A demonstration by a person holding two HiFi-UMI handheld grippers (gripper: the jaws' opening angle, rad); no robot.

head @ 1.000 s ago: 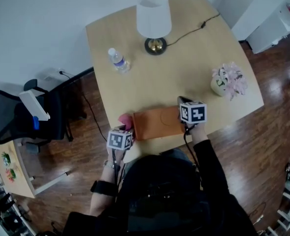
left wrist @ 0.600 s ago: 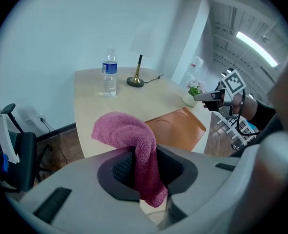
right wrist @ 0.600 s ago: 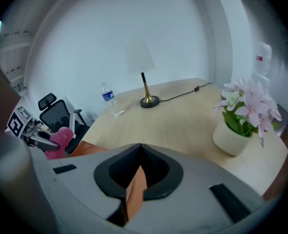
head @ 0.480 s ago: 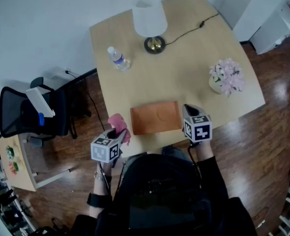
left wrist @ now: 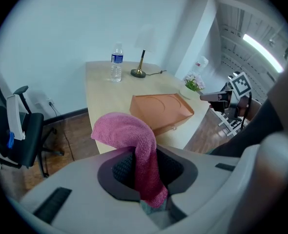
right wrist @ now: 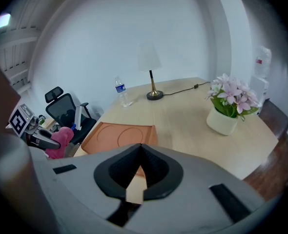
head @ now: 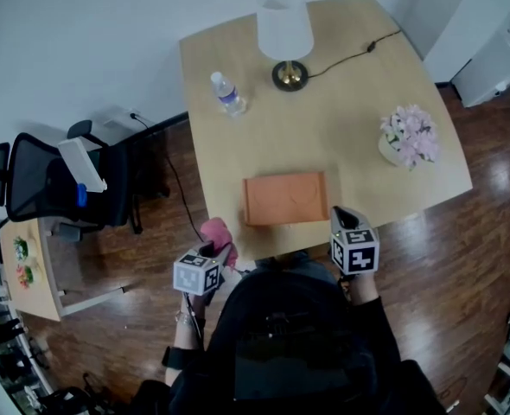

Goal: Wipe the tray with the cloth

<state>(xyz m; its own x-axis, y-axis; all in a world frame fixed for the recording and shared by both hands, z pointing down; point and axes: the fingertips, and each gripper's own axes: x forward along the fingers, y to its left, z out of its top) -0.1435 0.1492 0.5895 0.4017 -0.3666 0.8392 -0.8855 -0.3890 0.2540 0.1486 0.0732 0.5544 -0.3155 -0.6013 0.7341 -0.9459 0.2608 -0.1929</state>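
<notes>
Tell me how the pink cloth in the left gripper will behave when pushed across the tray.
Probably floppy: the pink cloth droops over itself above the shut jaws of the left gripper. Its nubby weave likely drags rather than slides. It seems light, so it may bunch against the tray rim.

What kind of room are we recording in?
Probably an office or a similar workroom, though that is a guess. A black office chair stands beside a light wooden table that carries a corded table lamp. The walls are plain white and the wood flooring is dark.
</notes>
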